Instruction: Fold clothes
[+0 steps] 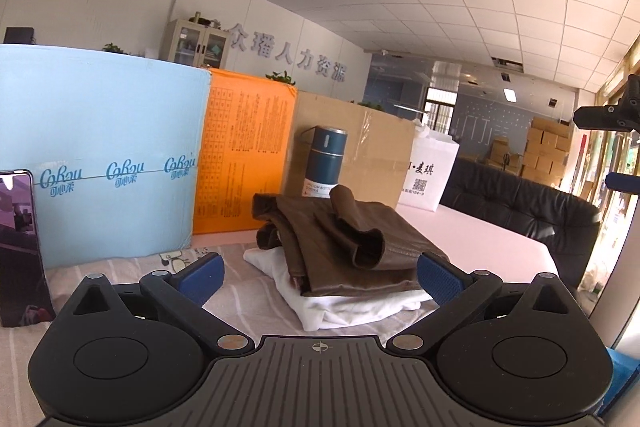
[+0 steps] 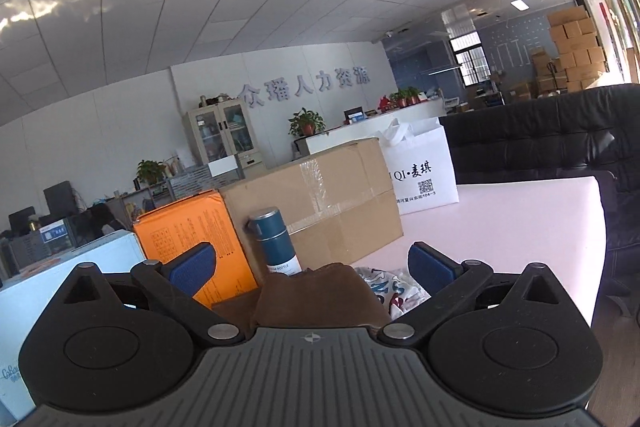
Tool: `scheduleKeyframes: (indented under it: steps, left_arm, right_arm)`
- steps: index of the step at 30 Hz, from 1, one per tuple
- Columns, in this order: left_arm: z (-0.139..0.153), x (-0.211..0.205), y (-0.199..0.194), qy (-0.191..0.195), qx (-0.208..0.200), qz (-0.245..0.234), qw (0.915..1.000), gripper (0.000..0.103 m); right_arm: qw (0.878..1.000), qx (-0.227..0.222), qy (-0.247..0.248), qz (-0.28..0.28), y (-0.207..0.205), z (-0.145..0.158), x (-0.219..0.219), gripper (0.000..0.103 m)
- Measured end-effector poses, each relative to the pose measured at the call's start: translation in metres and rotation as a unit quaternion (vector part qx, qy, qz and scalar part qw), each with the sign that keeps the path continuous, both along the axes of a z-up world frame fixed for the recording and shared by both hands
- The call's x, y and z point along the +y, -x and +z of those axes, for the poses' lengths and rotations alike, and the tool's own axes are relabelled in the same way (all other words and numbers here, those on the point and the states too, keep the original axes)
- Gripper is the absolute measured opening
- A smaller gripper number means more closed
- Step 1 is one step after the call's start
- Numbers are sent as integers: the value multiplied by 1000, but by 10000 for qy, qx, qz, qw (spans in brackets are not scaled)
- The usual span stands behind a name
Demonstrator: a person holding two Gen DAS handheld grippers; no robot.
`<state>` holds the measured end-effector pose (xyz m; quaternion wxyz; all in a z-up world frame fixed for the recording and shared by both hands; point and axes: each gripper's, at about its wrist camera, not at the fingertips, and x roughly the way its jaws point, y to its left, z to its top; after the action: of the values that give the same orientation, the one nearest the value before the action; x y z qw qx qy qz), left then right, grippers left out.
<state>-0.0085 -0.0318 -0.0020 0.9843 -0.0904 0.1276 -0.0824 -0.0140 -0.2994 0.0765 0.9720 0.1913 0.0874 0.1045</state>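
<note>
A folded brown garment (image 1: pixel 344 243) lies on top of a folded white garment (image 1: pixel 352 307) on the striped cloth-covered table. My left gripper (image 1: pixel 320 279) is open and empty, its blue pads on either side of the pile's near edge, a little short of it. My right gripper (image 2: pixel 312 267) is open and empty, held above the brown garment (image 2: pixel 320 295), which shows low between its fingers. A white printed garment (image 2: pixel 384 287) lies just right of the brown one.
A light blue box (image 1: pixel 104 163), an orange box (image 1: pixel 244 155) and a cardboard box (image 1: pixel 360 151) line the far side. A dark blue bottle (image 1: pixel 324 159) stands behind the pile. A phone (image 1: pixel 18 247) leans at left. A white bag (image 1: pixel 428 175) and black sofa (image 1: pixel 520 215) sit right.
</note>
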Motion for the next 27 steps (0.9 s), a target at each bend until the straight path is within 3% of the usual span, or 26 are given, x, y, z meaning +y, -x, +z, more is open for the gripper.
scheduleKeyframes:
  steps: [9,12,16,21,24,27]
  left_arm:
    - [4,6,7,95,10,62,9999,103]
    - [3,6,7,-3,-111,388,9992,103]
    - [3,2,12,-437,-482,939,9935,103]
    - [-2,1,10,-531,-554,993,9921,103]
    - [-5,8,0,-367,-181,626,9972,103]
    - [-9,9,-4,-373,-39,698,9969,103]
  right_arm:
    - [9974,-130,-272,-648,53,-21,28,103]
    - [9949,-182,43,-988,56,-20,37,103]
    - [9917,-332,446,-1158,59,-22,48,103]
    - [9885,166,801,-1270,37,-41,62,103]
    - [9866,550,973,-1192,22,-52,72,103]
    - [9811,864,1351,-1085,9,-65,88,103]
